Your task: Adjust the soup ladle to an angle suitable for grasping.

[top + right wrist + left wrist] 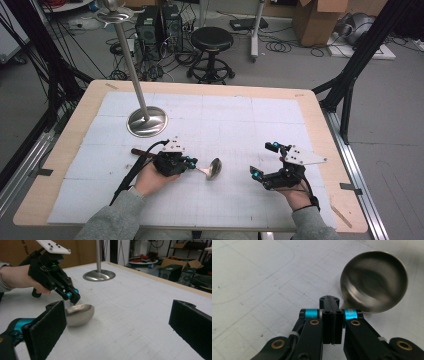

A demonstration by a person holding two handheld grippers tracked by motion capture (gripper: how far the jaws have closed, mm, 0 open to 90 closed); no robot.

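The left gripper (191,163) clamps the ladle (214,168) handle mid-frame; the right gripper (263,160) gapes wide; a steel stand (146,121) sits upper left.

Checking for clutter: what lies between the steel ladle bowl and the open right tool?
Nothing: in the high view, bare white gridded mat separates the shiny steel ladle bowl from the right tool.

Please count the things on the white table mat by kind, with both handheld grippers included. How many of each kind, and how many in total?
Ladle: 1
Metal stand with a round base and upright pole: 1
Gripper: 2, the left gripper shut on the ladle's handle and the right gripper open
Total: 4
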